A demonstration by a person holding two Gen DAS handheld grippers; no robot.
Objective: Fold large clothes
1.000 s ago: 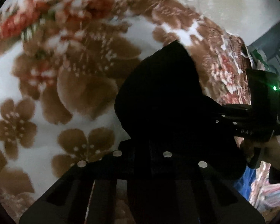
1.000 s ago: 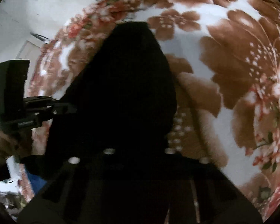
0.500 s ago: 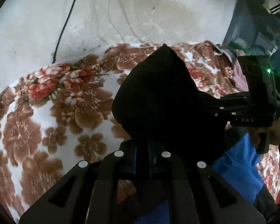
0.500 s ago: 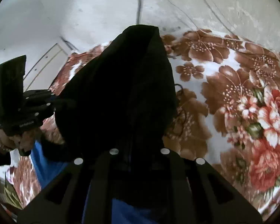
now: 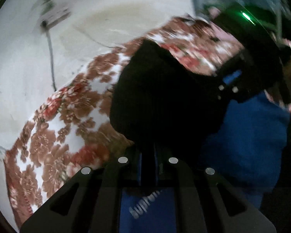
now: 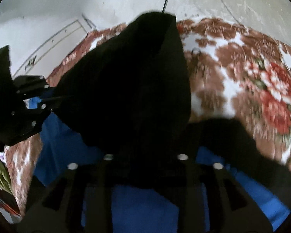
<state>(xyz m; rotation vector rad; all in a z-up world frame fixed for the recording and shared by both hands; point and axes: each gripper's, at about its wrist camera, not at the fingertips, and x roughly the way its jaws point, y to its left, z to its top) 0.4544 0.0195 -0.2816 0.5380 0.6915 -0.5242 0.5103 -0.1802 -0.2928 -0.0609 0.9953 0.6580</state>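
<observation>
Both claws have swung across the flowery bed — the left claw stays pinched on the black-and-blue garment, the right claw is opening, cloth between

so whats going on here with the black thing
A person with a gripper in each hand is folding a black-and-blue garment over a floral blanket. The left gripper is shut on the black fabric. The right gripper has fabric between its jaws, which are opening.
</observation>
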